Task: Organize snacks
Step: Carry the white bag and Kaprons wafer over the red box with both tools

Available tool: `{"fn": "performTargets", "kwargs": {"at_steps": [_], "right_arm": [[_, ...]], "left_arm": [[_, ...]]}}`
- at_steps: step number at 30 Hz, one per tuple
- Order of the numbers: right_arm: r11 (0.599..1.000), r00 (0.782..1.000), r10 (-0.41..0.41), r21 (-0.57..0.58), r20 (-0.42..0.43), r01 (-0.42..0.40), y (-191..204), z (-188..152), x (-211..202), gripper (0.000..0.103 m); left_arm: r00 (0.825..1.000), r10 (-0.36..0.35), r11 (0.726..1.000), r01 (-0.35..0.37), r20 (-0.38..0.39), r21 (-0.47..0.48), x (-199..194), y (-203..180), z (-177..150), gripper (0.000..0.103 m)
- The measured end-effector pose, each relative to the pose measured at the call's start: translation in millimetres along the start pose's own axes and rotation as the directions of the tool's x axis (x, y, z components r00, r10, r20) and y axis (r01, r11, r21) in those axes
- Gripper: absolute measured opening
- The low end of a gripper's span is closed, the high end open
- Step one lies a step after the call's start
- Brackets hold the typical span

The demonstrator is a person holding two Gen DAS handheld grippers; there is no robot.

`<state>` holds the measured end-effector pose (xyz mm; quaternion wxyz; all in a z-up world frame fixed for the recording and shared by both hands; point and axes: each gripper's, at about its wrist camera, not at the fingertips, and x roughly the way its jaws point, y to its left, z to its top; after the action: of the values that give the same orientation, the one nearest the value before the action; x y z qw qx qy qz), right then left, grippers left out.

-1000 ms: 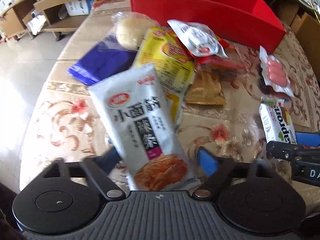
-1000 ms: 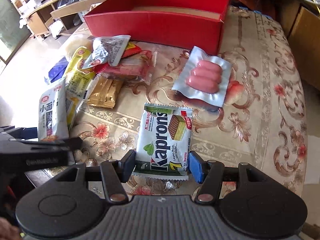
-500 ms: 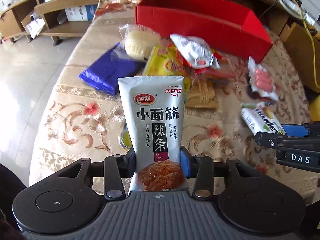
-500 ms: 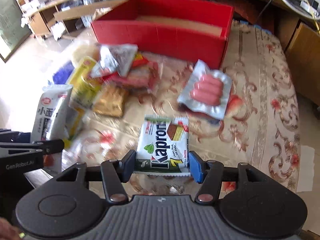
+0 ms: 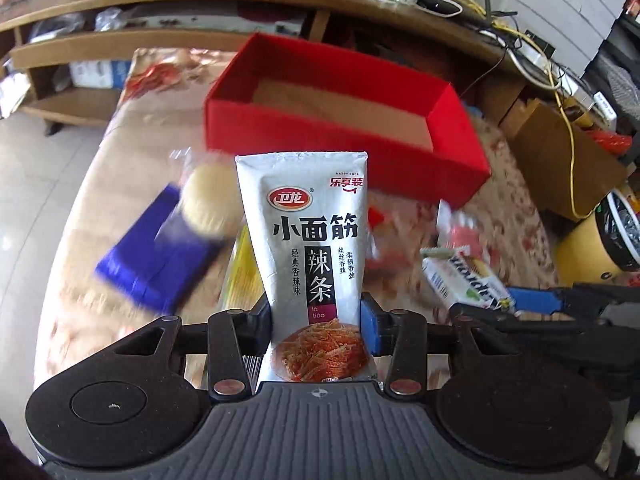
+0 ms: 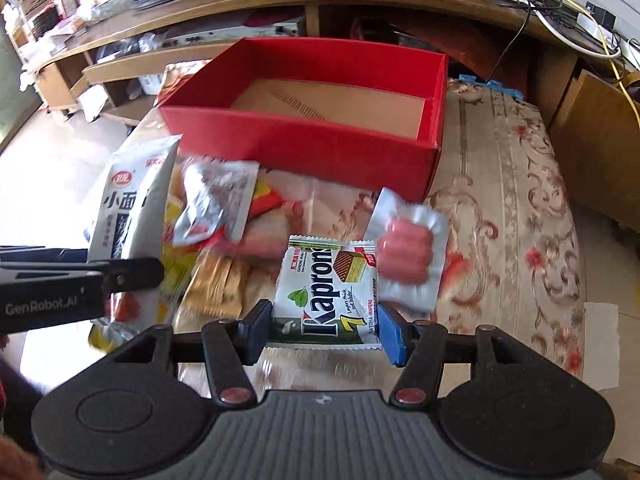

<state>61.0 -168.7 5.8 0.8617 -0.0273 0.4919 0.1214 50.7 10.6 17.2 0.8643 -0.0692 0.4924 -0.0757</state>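
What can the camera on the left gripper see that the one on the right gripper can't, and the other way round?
Only the left view shows the blue packet and the round bun beside it. Only the right view shows the brown packet and the crinkled silver pouch clearly. Both show the red box, with no snacks visible in it, the white spicy-strip bag clamped in the left gripper, the wafer pack clamped in the right gripper, and the sausage pack on the flowered tablecloth.

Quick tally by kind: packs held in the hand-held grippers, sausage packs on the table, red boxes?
Held packs: 2, spicy-strip pouch in left hand-held gripper, wafer pack in right hand-held gripper
Sausage packs: 1
Red boxes: 1
Total: 4
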Motion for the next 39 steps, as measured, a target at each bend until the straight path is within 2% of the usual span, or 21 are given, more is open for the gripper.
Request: {"fn": "performTargets", "kwargs": {"at_steps": [14, 15, 16, 18, 20, 22, 23, 27, 32, 39], "right_arm": [[0.997, 0.997, -0.010, 0.076, 0.076, 0.004, -17, 93, 25, 0.053], [0.997, 0.996, -0.010, 0.076, 0.084, 0.003, -18, 100, 27, 0.050], [0.997, 0.995, -0.008, 0.077, 0.097, 0.001, -19, 107, 28, 0.038], [0.995, 0.994, 0.011, 0.094, 0.105, -0.021, -23, 119, 30, 0.037], [0.995, 0.994, -0.002, 0.100, 0.112, -0.009, -26, 128, 34, 0.037], [0.993, 0.995, -0.001, 0.117, 0.099, -0.010, -33, 129, 37, 0.037], [0.994, 0.998, 0.015, 0.107, 0.066, -0.022, -35, 128, 39, 0.037], [0.996, 1.000, 0.026, 0.087, -0.014, -0.024, -34, 105, 41, 0.038], [0.990, 0.992, 0.043, 0.137, -0.122, -0.027, -29, 92, 72, 0.039], [0.979, 0.984, 0.090, 0.197, -0.156, -0.059, -34, 88, 85, 0.056]], "left_arm": [[0.997, -0.051, 0.999, 0.051, 0.052, -0.006, 38, -7, 85, 0.051], [0.997, -0.052, 0.999, 0.052, 0.057, -0.005, 39, -8, 91, 0.051], [0.997, -0.053, 0.999, 0.053, 0.064, -0.003, 41, -9, 96, 0.051], [0.996, -0.056, 0.998, 0.056, 0.075, 0.000, 44, -12, 108, 0.051], [0.995, -0.058, 0.998, 0.058, 0.077, -0.001, 49, -13, 117, 0.051], [0.995, -0.065, 0.998, 0.066, 0.071, -0.005, 53, -11, 119, 0.051], [0.996, -0.070, 0.998, 0.070, 0.062, -0.005, 54, -10, 118, 0.051], [0.996, -0.081, 0.997, 0.081, 0.039, -0.010, 56, -3, 113, 0.052], [0.998, -0.068, 0.998, 0.068, -0.008, 0.006, 64, -8, 105, 0.053], [0.996, -0.067, 0.998, 0.068, -0.056, 0.009, 79, -10, 100, 0.055]]}}
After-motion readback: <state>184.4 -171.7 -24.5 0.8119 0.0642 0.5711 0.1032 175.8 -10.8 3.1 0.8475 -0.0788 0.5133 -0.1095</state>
